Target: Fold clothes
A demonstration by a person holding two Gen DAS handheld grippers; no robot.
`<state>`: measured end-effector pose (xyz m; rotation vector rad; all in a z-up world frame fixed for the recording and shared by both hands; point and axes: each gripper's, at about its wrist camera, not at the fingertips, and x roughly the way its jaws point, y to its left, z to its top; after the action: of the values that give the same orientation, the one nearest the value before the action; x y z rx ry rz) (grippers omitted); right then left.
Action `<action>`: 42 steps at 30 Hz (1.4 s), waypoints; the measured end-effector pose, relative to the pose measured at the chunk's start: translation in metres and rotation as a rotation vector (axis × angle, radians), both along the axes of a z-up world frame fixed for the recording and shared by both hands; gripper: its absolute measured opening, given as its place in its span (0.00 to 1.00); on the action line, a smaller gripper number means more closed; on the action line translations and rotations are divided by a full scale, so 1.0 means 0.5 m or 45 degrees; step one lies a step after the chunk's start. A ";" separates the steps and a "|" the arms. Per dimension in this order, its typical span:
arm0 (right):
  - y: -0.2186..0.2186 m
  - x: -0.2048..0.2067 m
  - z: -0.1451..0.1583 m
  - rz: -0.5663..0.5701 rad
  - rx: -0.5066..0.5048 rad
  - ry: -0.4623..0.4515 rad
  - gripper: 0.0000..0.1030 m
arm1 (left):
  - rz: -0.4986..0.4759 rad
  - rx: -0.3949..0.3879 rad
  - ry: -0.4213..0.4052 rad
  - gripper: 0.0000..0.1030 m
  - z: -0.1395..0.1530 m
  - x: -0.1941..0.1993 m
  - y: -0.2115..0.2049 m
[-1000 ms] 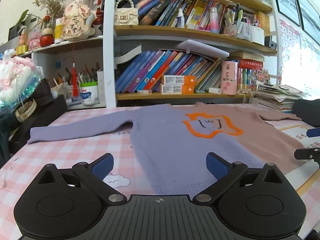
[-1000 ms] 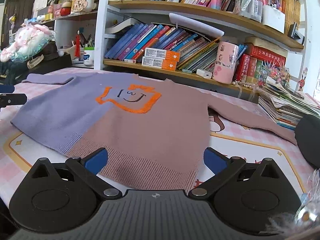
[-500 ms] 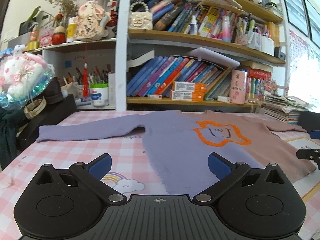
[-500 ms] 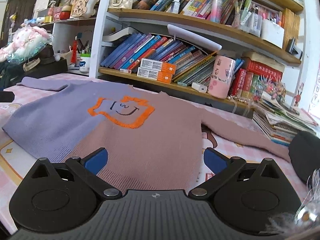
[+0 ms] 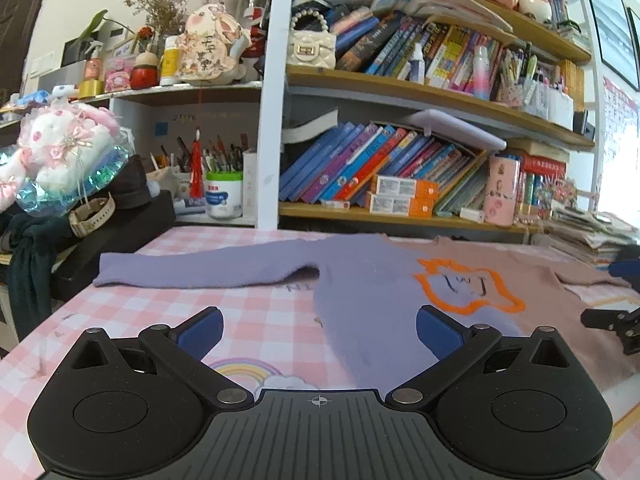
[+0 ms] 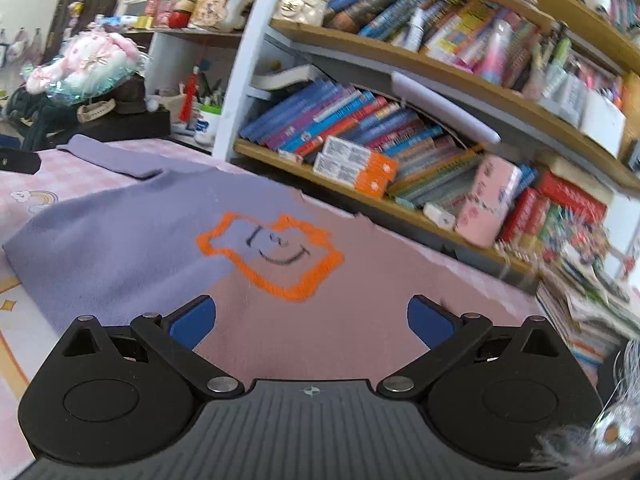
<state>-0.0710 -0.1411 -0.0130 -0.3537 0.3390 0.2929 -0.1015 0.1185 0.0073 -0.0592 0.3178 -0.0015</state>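
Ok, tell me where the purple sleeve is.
In the left wrist view the purple sleeve lies flat on the checked tablecloth, stretching left from the sweater, beyond the open left gripper.

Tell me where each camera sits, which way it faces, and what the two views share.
Left wrist: sits on the left gripper, low over the checked tablecloth, facing the purple sleeve and bookshelf; its open blue fingers show, and the right gripper at the right edge.
Right wrist: sits on the right gripper, tilted over the sweater, facing the bookshelf; its open fingers show.
Shared: sweater, orange face motif, bookshelf.
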 end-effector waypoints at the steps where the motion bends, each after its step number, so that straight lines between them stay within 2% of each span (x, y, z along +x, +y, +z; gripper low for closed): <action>1: 0.003 0.006 0.002 0.015 -0.007 -0.010 1.00 | 0.004 0.003 0.005 1.00 0.003 0.003 -0.001; 5: 0.007 0.031 0.007 0.047 0.017 0.003 1.00 | 0.039 0.054 -0.009 1.00 0.014 0.016 -0.010; 13: 0.002 0.048 0.012 0.189 0.099 -0.052 1.00 | 0.127 0.304 -0.086 1.00 0.027 0.050 -0.037; 17: -0.003 0.048 0.012 0.207 0.140 -0.100 1.00 | 0.190 0.295 -0.152 1.00 0.033 0.068 -0.028; 22: -0.028 0.042 0.008 0.210 0.232 -0.124 1.00 | 0.245 0.178 -0.157 1.00 0.044 0.102 0.009; 24: -0.040 0.040 0.007 0.201 0.261 -0.129 1.00 | 0.274 0.178 -0.163 1.00 0.044 0.115 0.019; 28: -0.048 0.039 0.008 0.212 0.293 -0.137 1.00 | 0.339 0.264 -0.121 1.00 0.044 0.142 0.026; 32: -0.046 0.038 0.008 0.245 0.288 -0.130 1.00 | 0.350 0.275 -0.096 1.00 0.037 0.158 0.044; 35: -0.045 0.042 0.008 0.202 0.282 -0.119 1.00 | 0.383 0.282 -0.049 1.00 0.027 0.177 0.065; 39: -0.052 0.054 0.006 0.104 0.296 -0.093 1.00 | 0.396 0.257 0.003 1.00 0.025 0.205 0.112; 42: -0.070 0.060 0.006 0.081 0.354 -0.074 1.00 | 0.425 0.191 0.012 1.00 0.033 0.227 0.152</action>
<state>-0.0409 -0.1760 -0.0100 -0.0991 0.2258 0.3861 0.0122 0.1944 0.0240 0.0374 0.3136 0.3531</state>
